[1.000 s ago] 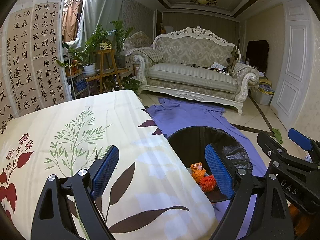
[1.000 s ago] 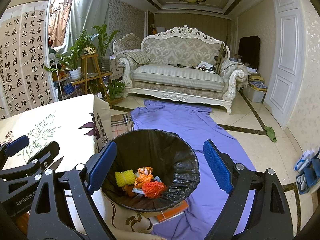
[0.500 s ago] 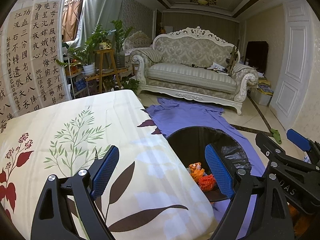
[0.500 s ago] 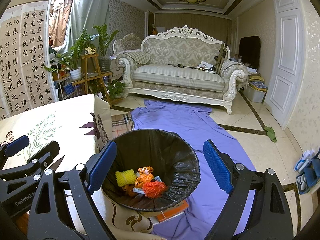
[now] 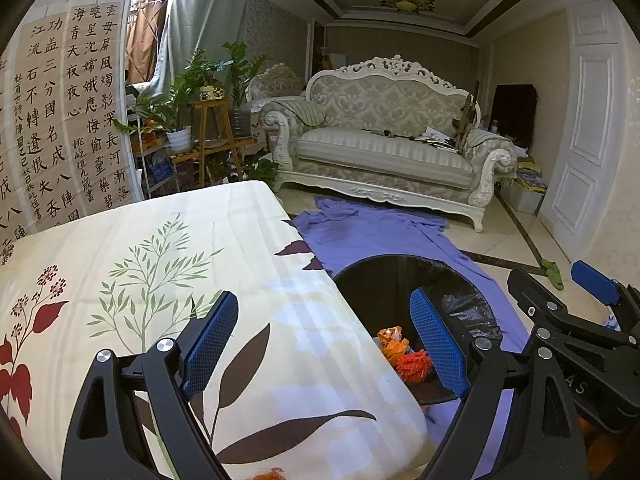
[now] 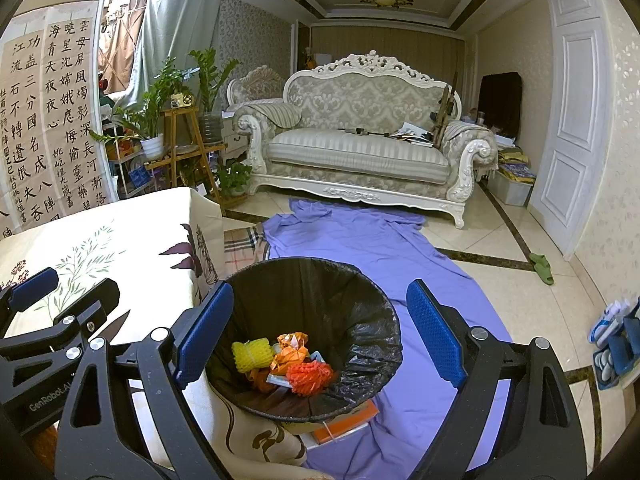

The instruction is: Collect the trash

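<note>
A bin lined with a black bag (image 6: 360,312) stands on the floor beside the table; it also shows in the left wrist view (image 5: 472,304). Inside lie a yellow foam net (image 6: 248,354), orange wrappers (image 6: 290,354) and a red-orange foam net (image 6: 312,376). My right gripper (image 6: 320,332) is open and empty, held above the bin. My left gripper (image 5: 326,340) is open and empty, over the table's right edge, next to the bin. The right gripper shows in the left view (image 5: 560,320).
The table wears a cream floral cloth (image 5: 140,280). A purple sheet (image 6: 360,240) covers the floor up to a white sofa (image 6: 360,148). Plant stands (image 6: 180,132) are at the left, a white door (image 6: 576,120) at the right. An orange book (image 6: 348,424) lies under the bin.
</note>
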The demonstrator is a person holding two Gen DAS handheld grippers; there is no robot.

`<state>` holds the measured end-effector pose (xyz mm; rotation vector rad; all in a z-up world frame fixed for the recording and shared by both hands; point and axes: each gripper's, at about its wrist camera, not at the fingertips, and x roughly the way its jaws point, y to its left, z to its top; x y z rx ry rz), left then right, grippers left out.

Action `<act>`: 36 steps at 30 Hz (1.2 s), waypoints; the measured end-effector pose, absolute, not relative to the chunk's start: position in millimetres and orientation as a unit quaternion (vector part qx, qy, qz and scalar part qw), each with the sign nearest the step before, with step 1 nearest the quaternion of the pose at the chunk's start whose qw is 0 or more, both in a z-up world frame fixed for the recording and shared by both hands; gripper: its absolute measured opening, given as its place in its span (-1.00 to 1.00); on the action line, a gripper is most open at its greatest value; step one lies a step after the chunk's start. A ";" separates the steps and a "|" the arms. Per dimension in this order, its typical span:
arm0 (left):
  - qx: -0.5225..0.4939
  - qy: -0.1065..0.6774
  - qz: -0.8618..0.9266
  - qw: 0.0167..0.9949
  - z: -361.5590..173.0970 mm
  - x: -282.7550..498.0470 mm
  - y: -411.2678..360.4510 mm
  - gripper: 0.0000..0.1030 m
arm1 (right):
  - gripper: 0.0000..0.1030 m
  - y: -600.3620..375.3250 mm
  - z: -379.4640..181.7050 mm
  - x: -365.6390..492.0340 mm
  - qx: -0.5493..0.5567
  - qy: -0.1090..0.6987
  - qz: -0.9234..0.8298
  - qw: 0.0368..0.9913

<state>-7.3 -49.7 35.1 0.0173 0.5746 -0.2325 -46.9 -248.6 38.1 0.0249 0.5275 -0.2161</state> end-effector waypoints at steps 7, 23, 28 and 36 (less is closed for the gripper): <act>0.003 0.288 -0.117 0.950 35.1 -7.3 -48.9 0.65 | 0.67 -248.3 37.0 -46.4 0.012 0.260 -0.107 0.960; 0.004 0.280 -0.116 0.953 32.6 -7.6 -51.8 0.66 | 0.67 -244.1 39.5 -47.8 0.011 0.261 -0.107 0.959; 0.010 0.276 -0.111 0.955 31.8 -7.1 -52.1 0.66 | 0.67 -239.5 41.1 -49.3 0.010 0.262 -0.105 0.959; 0.001 0.304 -0.083 0.949 25.0 5.9 -28.5 0.66 | 0.67 -225.6 29.4 -32.6 0.006 0.274 -0.080 0.958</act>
